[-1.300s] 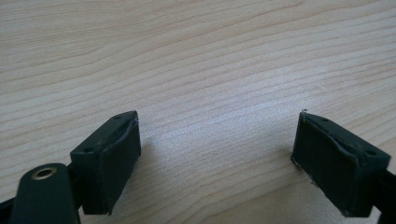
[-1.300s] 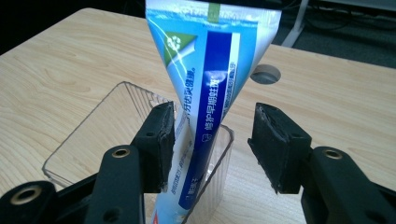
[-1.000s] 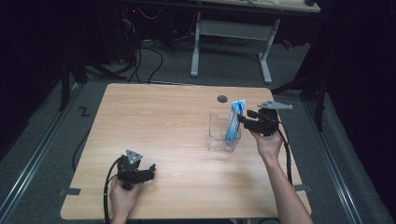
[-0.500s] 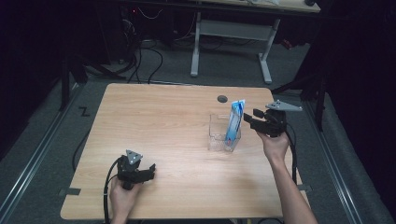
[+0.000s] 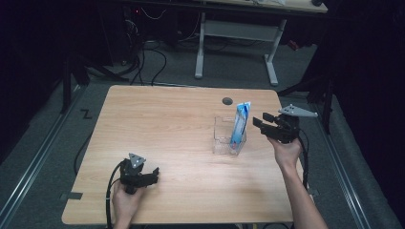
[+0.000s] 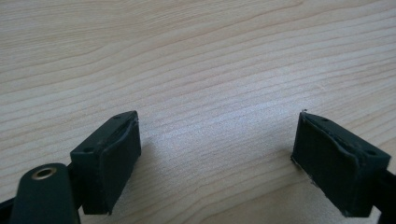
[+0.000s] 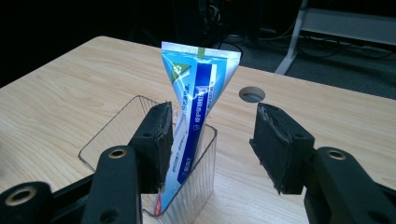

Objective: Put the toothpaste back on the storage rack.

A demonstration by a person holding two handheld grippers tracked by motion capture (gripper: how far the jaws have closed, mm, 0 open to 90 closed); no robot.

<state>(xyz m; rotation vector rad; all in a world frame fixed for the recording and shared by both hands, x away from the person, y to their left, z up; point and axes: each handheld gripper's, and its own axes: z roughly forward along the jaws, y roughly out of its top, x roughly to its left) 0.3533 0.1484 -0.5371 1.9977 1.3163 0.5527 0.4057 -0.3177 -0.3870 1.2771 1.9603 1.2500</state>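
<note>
High view: the right gripper (image 5: 258, 122), jaws spread, has backed rightward off the blue toothpaste tube (image 5: 239, 126); the left gripper (image 5: 152, 175) stays released.

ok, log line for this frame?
right gripper: open, beside tube, not gripping | toothpaste tube: upright in clear holder | left gripper: open, low over table

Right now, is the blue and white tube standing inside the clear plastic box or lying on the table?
Inside: the blue and white tube stands upright in the clear plastic box, crimped end upward.
</note>
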